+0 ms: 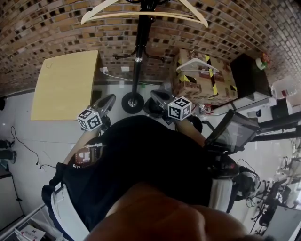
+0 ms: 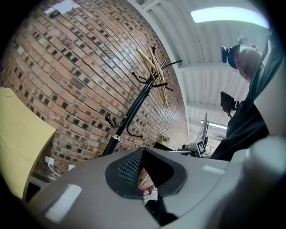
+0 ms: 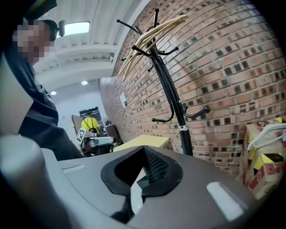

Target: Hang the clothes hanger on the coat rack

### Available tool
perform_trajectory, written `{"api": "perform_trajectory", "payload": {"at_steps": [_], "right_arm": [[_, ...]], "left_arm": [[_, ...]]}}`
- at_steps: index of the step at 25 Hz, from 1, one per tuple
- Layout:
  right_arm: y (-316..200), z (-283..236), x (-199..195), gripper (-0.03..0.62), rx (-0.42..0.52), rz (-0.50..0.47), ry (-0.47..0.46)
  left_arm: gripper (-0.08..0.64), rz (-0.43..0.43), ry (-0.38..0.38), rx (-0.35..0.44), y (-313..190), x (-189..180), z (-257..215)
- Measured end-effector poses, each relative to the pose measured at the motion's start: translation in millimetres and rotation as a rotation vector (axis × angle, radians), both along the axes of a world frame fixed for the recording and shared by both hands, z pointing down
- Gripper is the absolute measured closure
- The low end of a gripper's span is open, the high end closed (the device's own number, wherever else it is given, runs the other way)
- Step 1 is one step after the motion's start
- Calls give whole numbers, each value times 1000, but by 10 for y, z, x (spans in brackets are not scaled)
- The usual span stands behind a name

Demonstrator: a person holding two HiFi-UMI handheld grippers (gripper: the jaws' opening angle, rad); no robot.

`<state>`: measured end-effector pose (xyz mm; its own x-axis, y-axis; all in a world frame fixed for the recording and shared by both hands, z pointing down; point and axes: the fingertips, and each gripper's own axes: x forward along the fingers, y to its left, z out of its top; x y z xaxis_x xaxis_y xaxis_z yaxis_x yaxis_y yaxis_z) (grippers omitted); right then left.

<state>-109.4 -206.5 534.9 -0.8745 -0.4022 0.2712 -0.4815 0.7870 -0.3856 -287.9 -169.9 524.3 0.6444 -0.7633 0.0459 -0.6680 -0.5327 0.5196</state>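
Head view: wooden hanger on coat rack, judged light, stiff, best gripped at its bar; left gripper and right gripper jaws closed, empty.

pale wooden hanger, black rack

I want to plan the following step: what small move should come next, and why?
Probably just hold both grippers low: the wooden hanger already hangs atop the coat rack, and the left gripper and right gripper are shut, holding nothing.
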Motion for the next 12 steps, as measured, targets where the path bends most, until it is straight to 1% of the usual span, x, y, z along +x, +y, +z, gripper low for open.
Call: {"api": "perform_trajectory", "payload": {"at_steps": [3,6,12], "right_arm": [[29,24,-25,580,2,-7,12],[42,38,-31,580,9,-15,22],[-62,-58,53,580,37,6,25]], "left_arm": [[558,11,-5,-3,27,18,18],[558,1,-5,0,34,-12,20],[558,9,-8,12,-10,14,-40]]}}
